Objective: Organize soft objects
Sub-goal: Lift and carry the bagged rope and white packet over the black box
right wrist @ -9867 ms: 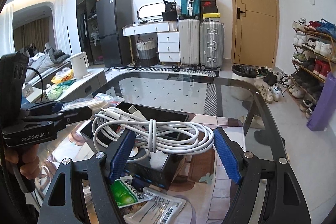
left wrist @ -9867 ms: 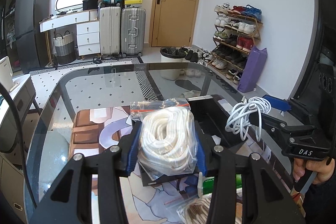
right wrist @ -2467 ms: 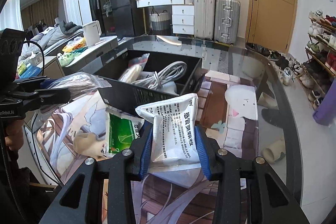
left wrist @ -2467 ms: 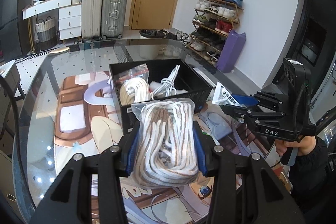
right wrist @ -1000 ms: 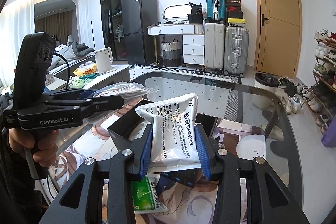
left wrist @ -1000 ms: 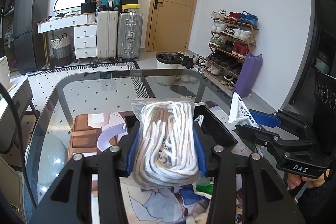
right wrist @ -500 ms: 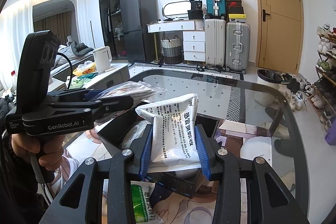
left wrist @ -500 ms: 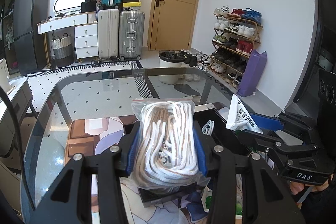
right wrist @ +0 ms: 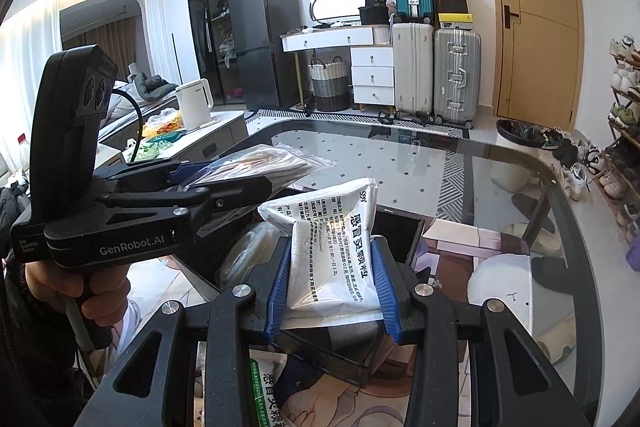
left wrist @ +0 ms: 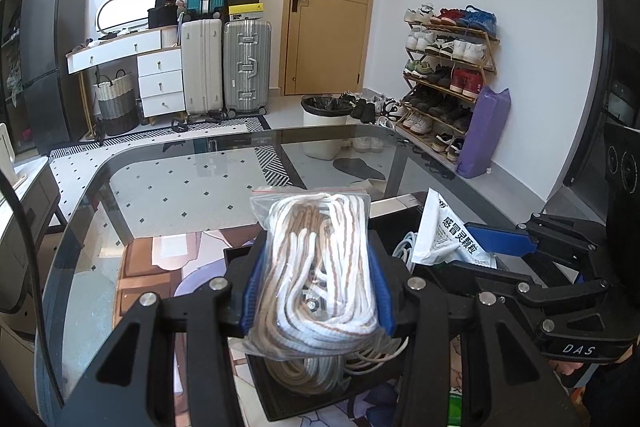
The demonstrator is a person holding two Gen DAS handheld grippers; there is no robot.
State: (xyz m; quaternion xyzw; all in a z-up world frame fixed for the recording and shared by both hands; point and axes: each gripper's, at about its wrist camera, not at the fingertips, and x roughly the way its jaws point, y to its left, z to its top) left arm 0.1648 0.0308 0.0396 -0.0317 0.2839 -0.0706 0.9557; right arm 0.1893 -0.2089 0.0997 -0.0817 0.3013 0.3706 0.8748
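Note:
My left gripper (left wrist: 318, 291) is shut on a clear zip bag of white and tan rope (left wrist: 320, 267), held just above the black box (left wrist: 288, 387). My right gripper (right wrist: 332, 283) is shut on a white medicine sachet (right wrist: 336, 247), held over the same box (right wrist: 396, 231). The sachet also shows in the left wrist view (left wrist: 448, 239), and the rope bag in the right wrist view (right wrist: 260, 163). In the box lie a bagged white rope coil (right wrist: 244, 251) and a white cable (left wrist: 404, 247).
The box stands on a printed mat (left wrist: 160, 259) on a glass table (left wrist: 192, 179). A green and white sachet (right wrist: 264, 387) lies on the mat in front of the box. The table's far edge curves round at the back.
Both grippers have moved forward and down over the box, each keeping its hold. The right gripper with the sachet has come closer to the left one.

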